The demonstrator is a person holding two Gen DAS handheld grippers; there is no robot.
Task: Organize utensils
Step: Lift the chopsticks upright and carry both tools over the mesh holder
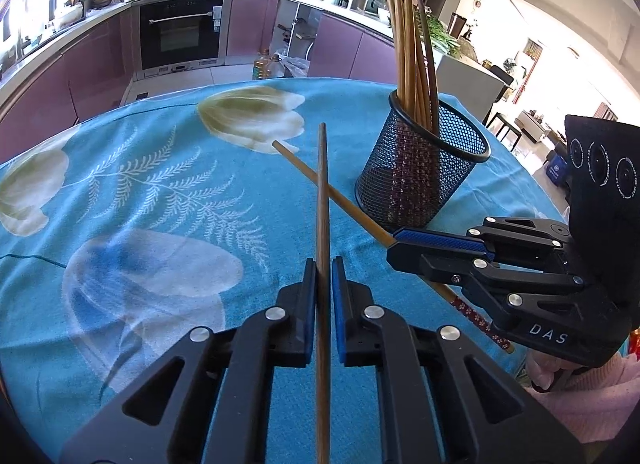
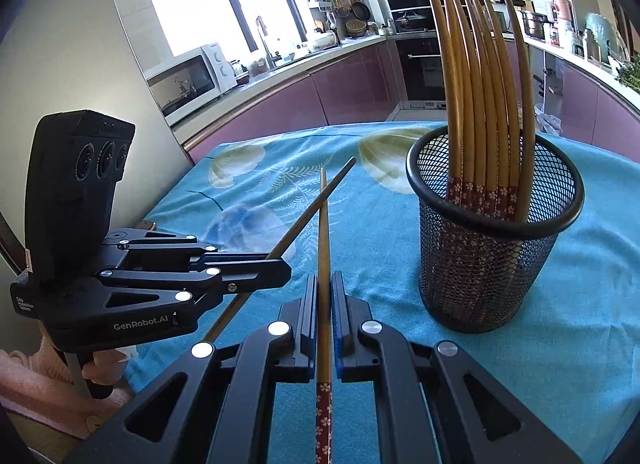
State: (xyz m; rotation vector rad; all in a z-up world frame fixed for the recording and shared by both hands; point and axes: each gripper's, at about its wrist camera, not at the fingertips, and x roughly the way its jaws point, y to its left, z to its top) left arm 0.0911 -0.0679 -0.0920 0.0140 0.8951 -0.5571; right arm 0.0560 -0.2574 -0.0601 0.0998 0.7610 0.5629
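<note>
A black mesh cup (image 1: 424, 167) stands on the blue flowered tablecloth (image 1: 160, 191) and holds several wooden chopsticks (image 1: 412, 43) with red flowered ends; it also shows in the right wrist view (image 2: 492, 256). My left gripper (image 1: 323, 268) is shut on a darker chopstick (image 1: 322, 183) pointing forward. My right gripper (image 2: 325, 284) is shut on a lighter chopstick (image 2: 323, 223) with a red flowered end. The two held chopsticks cross above the cloth, left of the cup. The right gripper shows in the left wrist view (image 1: 394, 244), the left gripper in the right wrist view (image 2: 286, 270).
The table's far edge (image 1: 260, 83) faces purple kitchen cabinets and an oven (image 1: 182, 31). A microwave (image 2: 188, 79) sits on the counter at the left. Oil bottles (image 1: 266, 63) stand on the floor beyond the table.
</note>
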